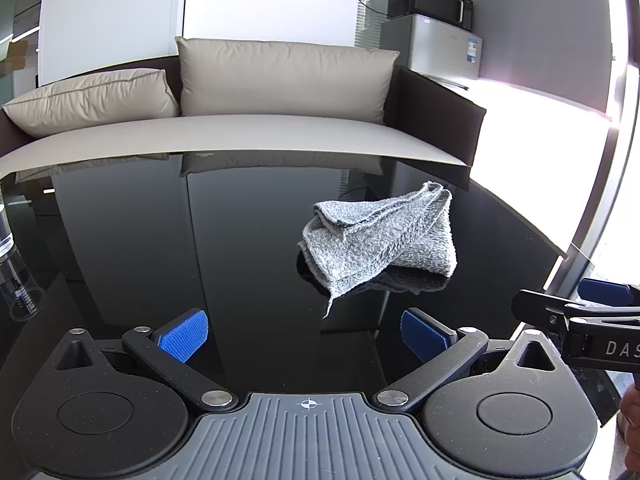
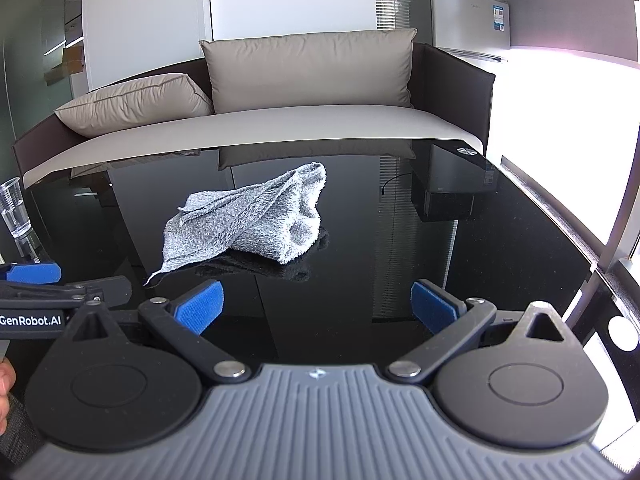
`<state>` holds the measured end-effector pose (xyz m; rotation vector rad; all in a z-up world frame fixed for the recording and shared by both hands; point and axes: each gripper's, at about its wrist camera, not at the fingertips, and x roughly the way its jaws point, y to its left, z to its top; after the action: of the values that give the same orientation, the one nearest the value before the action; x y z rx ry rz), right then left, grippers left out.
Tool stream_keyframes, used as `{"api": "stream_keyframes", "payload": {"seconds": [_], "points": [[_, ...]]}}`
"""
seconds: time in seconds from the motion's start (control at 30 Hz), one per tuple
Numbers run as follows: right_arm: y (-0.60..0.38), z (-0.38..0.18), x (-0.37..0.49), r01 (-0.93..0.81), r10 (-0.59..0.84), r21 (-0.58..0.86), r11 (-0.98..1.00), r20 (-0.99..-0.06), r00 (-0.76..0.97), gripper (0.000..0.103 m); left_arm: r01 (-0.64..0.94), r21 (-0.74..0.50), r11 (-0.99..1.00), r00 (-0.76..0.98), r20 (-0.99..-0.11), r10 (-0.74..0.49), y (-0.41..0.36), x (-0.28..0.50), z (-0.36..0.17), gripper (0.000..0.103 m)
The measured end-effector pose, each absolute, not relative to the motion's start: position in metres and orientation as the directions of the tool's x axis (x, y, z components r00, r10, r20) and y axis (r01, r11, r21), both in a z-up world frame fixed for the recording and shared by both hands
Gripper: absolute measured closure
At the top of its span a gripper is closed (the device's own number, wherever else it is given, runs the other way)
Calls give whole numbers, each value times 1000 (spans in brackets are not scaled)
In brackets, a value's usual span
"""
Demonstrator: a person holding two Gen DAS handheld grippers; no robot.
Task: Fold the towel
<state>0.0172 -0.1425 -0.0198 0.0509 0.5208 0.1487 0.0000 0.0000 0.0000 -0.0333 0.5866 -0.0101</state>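
Observation:
A grey towel lies crumpled in a loose heap on the glossy black table; it also shows in the right wrist view. My left gripper is open and empty, short of the towel and a little to its left. My right gripper is open and empty, short of the towel and to its right. The right gripper's side shows at the right edge of the left wrist view. The left gripper shows at the left edge of the right wrist view.
A clear plastic cup stands at the table's left edge; it also shows in the left wrist view. A sofa with beige cushions runs behind the table's far edge. A microwave on a small fridge stands at the back right.

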Motion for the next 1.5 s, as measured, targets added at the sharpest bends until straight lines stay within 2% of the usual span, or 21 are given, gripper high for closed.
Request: {"api": "stream_keyframes", "payload": {"seconds": [0.3, 1.5], "points": [[-141, -22, 17, -127, 170, 119, 985, -492, 854, 1, 2, -65, 998, 836, -547, -37, 3, -3, -2, 1], [-141, -21, 18, -132, 170, 110, 985, -505, 846, 1, 9, -45, 999, 823, -567, -32, -5, 4, -6, 1]]}}
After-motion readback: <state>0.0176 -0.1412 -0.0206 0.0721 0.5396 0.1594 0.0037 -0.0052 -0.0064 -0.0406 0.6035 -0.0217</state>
